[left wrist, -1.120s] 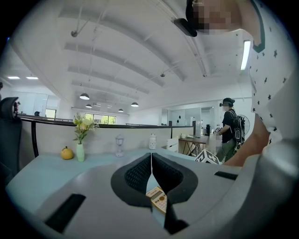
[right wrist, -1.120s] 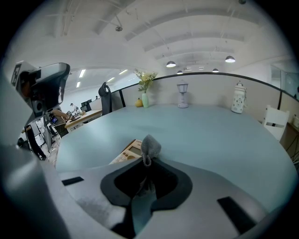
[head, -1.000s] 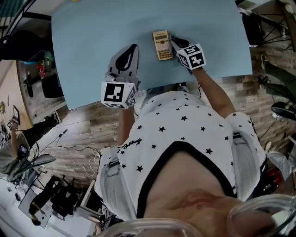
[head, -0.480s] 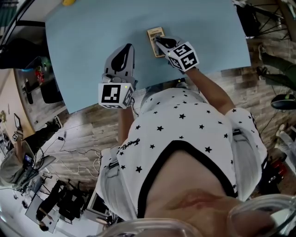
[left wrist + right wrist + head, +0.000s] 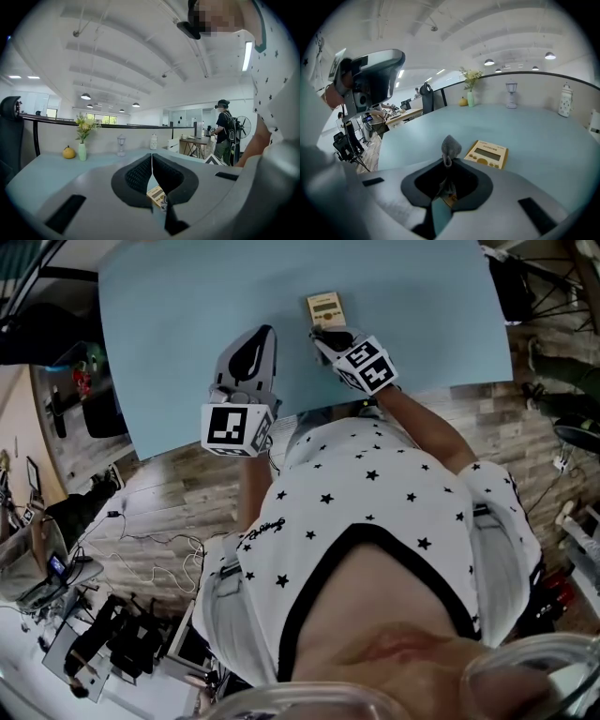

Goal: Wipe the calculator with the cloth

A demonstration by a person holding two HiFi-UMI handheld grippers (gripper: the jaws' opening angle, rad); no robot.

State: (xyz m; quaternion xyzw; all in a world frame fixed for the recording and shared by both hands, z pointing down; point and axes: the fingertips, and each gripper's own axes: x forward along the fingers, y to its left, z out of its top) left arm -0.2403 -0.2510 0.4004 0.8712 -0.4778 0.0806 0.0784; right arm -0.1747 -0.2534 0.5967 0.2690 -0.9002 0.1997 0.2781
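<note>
A beige calculator [image 5: 325, 307] lies flat on the light blue table [image 5: 178, 324], display end away from me. My right gripper [image 5: 324, 336] sits over its near end, shut on a small grey cloth [image 5: 451, 146] that sticks up between the jaws; in the right gripper view the calculator [image 5: 486, 153] lies just ahead and to the right. My left gripper [image 5: 255, 348] rests near the table's front edge, left of the calculator, shut with nothing in it. Under its closed jaws the left gripper view shows a corner of the calculator [image 5: 157, 194].
At the table's far edge stand a vase of flowers [image 5: 469, 89], a yellow fruit [image 5: 69, 152], a small lamp [image 5: 511, 93] and a white jar [image 5: 565, 101]. A person with a backpack [image 5: 224, 131] stands beyond. Cables and equipment [image 5: 112, 634] lie on the floor.
The right gripper with the cloth swept from the calculator's right side across its face and now sits at its near end. The left gripper stayed put.
</note>
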